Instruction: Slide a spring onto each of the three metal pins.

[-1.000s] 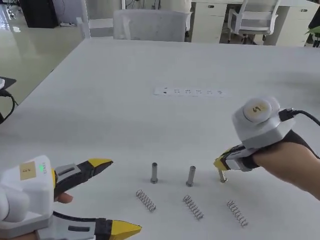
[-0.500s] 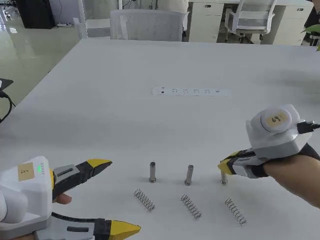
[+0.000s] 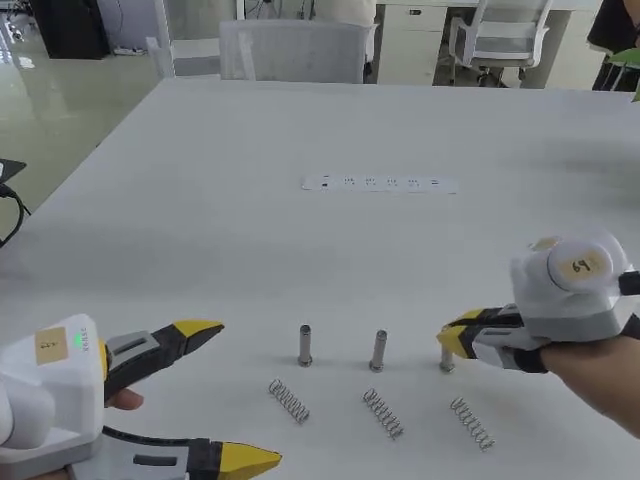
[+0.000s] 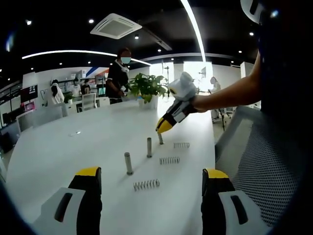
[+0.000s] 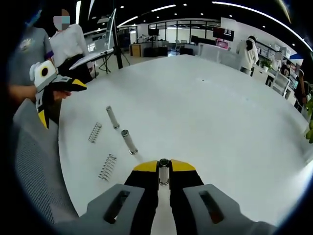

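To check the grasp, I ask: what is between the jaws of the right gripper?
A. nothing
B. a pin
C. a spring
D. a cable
B: in the right gripper view, the right gripper is shut on the top of a pin.

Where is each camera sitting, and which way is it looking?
Head view: on the person's head, looking forward and down at the white table; the open left gripper, the right gripper and a dark sleeve show.
Left gripper view: on the left gripper, looking along its open jaws past the pins to the right gripper.
Right gripper view: on the right gripper, looking along jaws shut on the end pin, back toward the left gripper.
Shared: both gripper views see the pins and springs from opposite ends.
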Demonstrator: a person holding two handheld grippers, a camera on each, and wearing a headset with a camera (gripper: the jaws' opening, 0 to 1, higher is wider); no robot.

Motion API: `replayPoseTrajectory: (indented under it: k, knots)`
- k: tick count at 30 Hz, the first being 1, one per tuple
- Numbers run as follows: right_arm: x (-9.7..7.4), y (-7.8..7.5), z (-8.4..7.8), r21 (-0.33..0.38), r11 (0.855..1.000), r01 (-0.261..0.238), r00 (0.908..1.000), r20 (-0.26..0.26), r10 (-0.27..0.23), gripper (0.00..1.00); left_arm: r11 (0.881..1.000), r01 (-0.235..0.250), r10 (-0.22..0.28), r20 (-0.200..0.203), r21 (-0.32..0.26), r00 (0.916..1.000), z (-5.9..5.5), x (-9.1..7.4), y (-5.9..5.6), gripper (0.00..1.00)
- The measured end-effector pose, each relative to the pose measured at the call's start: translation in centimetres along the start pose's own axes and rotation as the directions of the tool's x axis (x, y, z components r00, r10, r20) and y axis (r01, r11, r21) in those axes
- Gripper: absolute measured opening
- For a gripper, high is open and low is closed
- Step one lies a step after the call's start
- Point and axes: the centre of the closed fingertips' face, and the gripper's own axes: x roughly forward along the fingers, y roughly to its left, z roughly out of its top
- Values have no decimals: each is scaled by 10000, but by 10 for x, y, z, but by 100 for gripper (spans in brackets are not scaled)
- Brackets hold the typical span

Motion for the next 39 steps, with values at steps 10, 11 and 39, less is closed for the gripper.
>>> replayPoseTrajectory:
  k: [10,11,39]
  knots:
    - [-2,0,0,-229,9997,59,9986,519,-47,4,10000,61,-61,-30,16,10000,-1,1,-2,81]
    - [-2,0,0,-215,9998,56,9985,545,-44,4,10000,66,-66,-35,24,10000,-1,1,-3,81]
    - [-8,3,-4,-329,9994,-76,9972,739,100,7,10000,89,-89,-6,-2,10000,-3,1,-3,81]
